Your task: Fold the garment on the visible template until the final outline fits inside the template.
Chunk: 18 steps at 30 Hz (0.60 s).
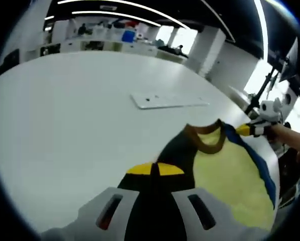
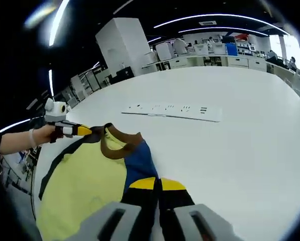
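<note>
Garment (image 2: 94, 175) stretched between both tools; left tool (image 1: 155, 169), right tool (image 2: 157, 184) each clamped on shoulder.

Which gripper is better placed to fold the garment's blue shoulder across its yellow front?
Right. The right gripper has its fingers shut on the blue shoulder, so it could probably carry it over the yellow front. The left gripper grips the black shoulder on the opposite side.

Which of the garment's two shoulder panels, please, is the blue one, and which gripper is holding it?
The right gripper clamps the garment's blue shoulder panel; the left gripper clamps the black one.
</note>
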### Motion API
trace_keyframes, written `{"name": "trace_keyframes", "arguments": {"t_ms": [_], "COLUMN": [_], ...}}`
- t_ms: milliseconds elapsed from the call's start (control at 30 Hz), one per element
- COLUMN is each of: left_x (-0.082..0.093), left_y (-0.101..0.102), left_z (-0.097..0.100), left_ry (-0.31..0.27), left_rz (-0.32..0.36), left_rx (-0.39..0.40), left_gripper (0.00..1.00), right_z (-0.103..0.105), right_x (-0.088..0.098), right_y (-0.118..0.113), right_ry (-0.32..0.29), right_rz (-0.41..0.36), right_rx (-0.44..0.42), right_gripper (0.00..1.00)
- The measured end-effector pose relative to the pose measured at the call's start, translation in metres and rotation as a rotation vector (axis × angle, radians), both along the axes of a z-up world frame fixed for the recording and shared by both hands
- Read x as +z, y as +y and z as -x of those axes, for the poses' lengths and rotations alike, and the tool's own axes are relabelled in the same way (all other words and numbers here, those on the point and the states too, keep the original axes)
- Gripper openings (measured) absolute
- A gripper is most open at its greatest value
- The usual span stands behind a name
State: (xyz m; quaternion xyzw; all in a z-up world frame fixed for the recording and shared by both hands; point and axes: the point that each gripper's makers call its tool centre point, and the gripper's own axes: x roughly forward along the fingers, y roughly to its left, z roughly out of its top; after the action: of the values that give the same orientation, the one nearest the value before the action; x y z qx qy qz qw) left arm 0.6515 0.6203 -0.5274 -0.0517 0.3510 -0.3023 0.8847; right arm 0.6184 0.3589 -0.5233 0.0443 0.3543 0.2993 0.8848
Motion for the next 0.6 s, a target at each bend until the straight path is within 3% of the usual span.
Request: {"name": "trace_keyframes", "arguments": {"t_ms": [67, 100, 200, 267, 433, 600], "left_x": [0.002, 0.002, 0.005, 0.006, 0.013, 0.020], "left_y": [-0.001, -0.002, -0.004, -0.005, -0.009, -0.013], "left_z": [0.001, 0.001, 0.001, 0.001, 0.002, 0.005], "left_ry": [-0.037, -0.048, -0.080, -0.096, -0.118, -0.142], "left_rz": [-0.026, -0.035, -0.058, -0.076, -0.056, -0.037], "left_rx": [-0.038, -0.044, -0.067, -0.081, -0.101, -0.141], "left_gripper": [0.00, 0.05, 0.30, 0.37, 0.56, 0.73], "right_z": [-0.001, -0.001, 0.000, 0.002, 0.005, 0.007], "right_x": [0.001, 0.000, 0.004, 0.006, 0.013, 0.018], "right_y": [0.000, -0.001, 0.004, 0.006, 0.013, 0.020], "right_ry": [-0.044, -0.053, -0.054, -0.054, -0.097, -0.123], "right_rz": [0.040, 0.063, 0.034, 0.023, 0.027, 0.015], "right_rx": [0.040, 0.043, 0.051, 0.058, 0.099, 0.129], "right_gripper": [0.02, 0.07, 0.26, 0.33, 0.63, 0.83]}}
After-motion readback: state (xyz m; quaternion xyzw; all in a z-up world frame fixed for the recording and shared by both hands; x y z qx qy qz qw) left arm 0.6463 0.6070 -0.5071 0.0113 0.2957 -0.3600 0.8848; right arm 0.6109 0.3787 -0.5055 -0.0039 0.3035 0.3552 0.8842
